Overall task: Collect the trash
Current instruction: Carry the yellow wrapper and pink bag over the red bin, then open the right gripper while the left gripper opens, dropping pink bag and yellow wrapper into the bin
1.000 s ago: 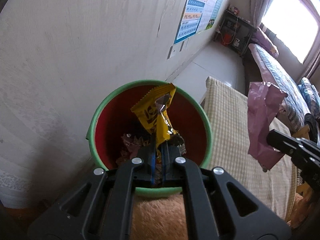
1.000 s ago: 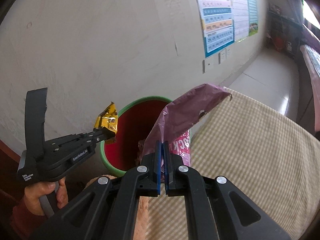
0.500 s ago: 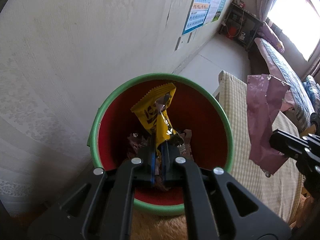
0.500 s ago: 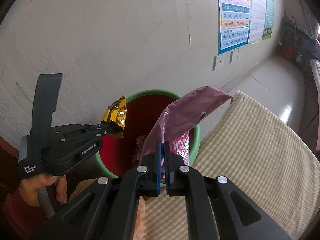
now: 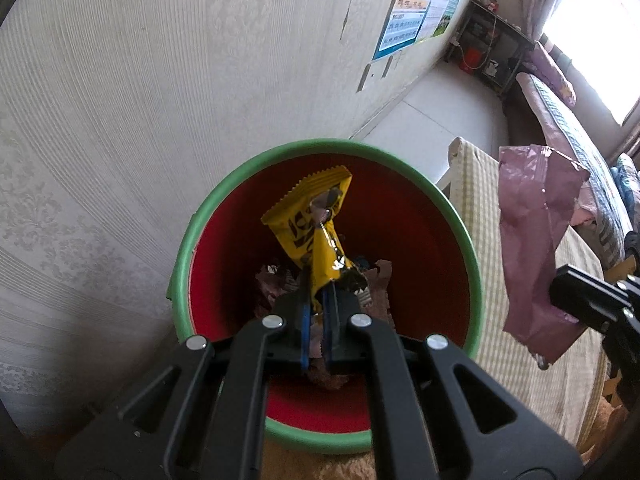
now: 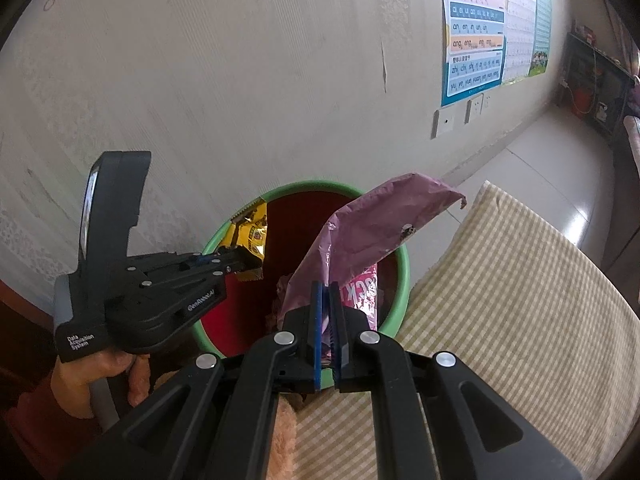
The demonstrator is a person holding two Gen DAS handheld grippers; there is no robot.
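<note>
Our left gripper [image 5: 316,300] clenches a yellow wrapper [image 5: 314,224] over the open bin [image 5: 208,216]; our right gripper [image 6: 329,312] clenches a pink bag [image 6: 360,236] at the bin's rim beside the bed [image 6: 520,300].

- Bin [image 5: 188,248]: green rim, red inside.
- Snack wrapper [image 5: 316,224]: yellow, black print.
- Bag [image 6: 360,232]: pinkish purple, white lettering.
- Cloth [image 6: 520,300]: beige and white check.
- Wall [image 5: 160,80]: cream, faint floral pattern.
- Pads [image 6: 318,320]: blue.

Glossy foil yellow wrapper [image 5: 316,232], smooth plastic bin [image 5: 188,248], woven checked cloth [image 6: 520,300].
</note>
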